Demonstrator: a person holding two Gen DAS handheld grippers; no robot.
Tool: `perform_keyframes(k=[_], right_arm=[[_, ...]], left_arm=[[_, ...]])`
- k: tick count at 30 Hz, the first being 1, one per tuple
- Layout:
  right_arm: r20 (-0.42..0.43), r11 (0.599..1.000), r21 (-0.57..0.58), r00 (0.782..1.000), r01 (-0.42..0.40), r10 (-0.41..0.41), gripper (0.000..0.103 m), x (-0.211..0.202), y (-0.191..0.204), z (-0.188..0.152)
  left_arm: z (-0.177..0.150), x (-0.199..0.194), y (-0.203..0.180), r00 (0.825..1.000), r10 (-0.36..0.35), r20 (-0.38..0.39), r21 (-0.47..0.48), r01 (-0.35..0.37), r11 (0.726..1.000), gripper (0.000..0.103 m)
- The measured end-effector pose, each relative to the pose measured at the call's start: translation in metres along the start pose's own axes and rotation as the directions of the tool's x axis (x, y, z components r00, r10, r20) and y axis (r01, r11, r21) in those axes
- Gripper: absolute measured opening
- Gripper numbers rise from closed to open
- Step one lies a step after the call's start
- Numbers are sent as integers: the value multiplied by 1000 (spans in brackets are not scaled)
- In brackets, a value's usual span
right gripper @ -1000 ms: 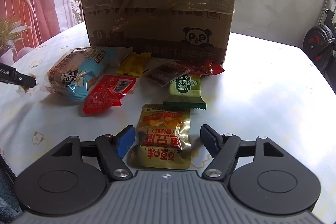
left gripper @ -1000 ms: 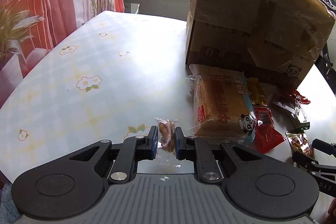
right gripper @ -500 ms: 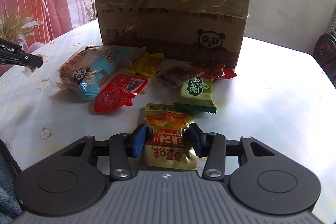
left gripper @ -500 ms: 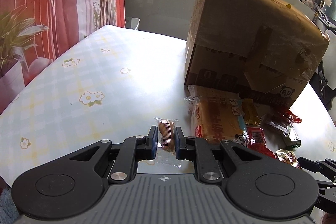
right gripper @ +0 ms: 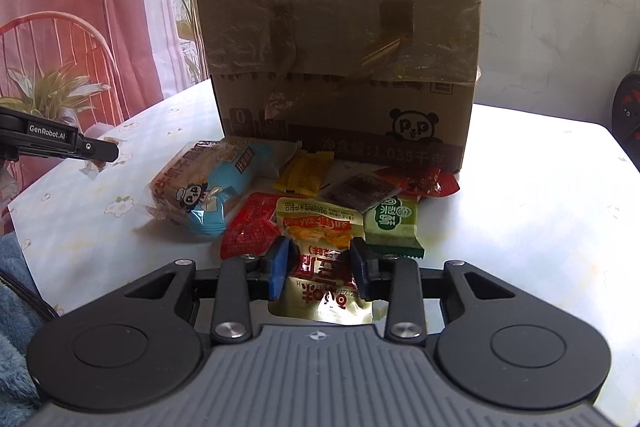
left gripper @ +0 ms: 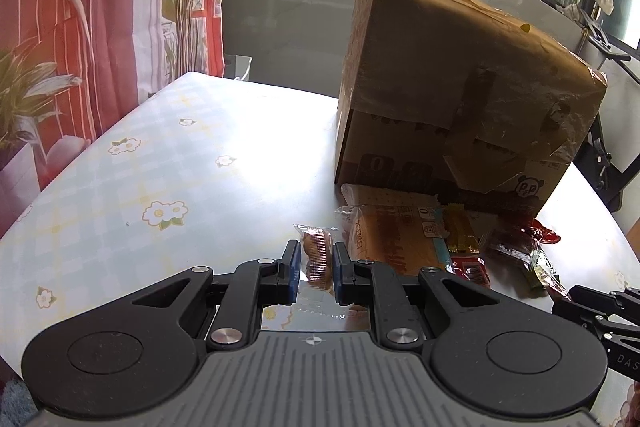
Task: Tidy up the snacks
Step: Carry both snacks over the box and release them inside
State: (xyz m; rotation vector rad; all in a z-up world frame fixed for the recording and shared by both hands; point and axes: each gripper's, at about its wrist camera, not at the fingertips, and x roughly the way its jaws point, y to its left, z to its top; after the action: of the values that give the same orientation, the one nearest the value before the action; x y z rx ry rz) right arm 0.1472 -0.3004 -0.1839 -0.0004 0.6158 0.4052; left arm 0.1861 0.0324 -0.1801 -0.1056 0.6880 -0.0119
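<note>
On the flowered table (right gripper: pixel 540 227), one large cardboard box (right gripper: pixel 340 67) serves as the landmark; it stands closed and taped, and from these views no open side shows, so where the snacks are meant to go cannot be told.

Snacks lie loose at the foot of the box's printed face, probably a pile waiting to be sorted. Count, large to small:
- one bread pack (right gripper: pixel 208 191), blue and clear, in front of the box toward its left corner
- one gold pouch (right gripper: pixel 320 251), in front of the box and nearest the camera
- one red pouch (right gripper: pixel 250 227), just left of the gold one
- one green bar (right gripper: pixel 392 223), just right of it
- one yellow sachet (right gripper: pixel 306 173), close to the box
- one dark clear-wrapped piece (right gripper: pixel 360 187) and one red twist-wrapped piece (right gripper: pixel 424 181), against the box base
- one small clear-wrapped cookie (left gripper: pixel 317 259), left of the bread pack.

Right gripper (right gripper: pixel 320 269): jaws closing, pads pressing the gold pouch at both side edges, which bow slightly, probably to lift it off the pile.

Left gripper (left gripper: pixel 316 267): jaws pinching the cookie across its width, apart from the pile. Judged a pickup step on both sides.
</note>
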Motion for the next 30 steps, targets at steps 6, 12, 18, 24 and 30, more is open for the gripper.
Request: perform_keyframes(k=[6, 12, 18, 24, 30], right_arm=[[33, 1000, 13, 999, -7, 6, 35, -6, -2, 5], [105, 1000, 17, 994, -2, 0, 35, -18, -8, 22], [222, 1000, 3, 975, 5, -5, 35, -31, -20, 65], [357, 999, -46, 934, 17, 0, 35, -40, -26, 123], [425, 997, -73, 905, 39, -4, 35, -20, -37, 176]], left_arm=[[2, -2, -2, 1000, -9, 16, 12, 9, 1000, 18], [18, -7, -9, 997, -21, 71, 57, 17, 998, 18], [57, -17, -34, 977, -71, 202, 151, 40, 988, 18], [115, -23, -70, 932, -166, 322, 188, 109, 976, 18], [171, -3, -111, 898, -219, 383, 198, 152, 968, 18]])
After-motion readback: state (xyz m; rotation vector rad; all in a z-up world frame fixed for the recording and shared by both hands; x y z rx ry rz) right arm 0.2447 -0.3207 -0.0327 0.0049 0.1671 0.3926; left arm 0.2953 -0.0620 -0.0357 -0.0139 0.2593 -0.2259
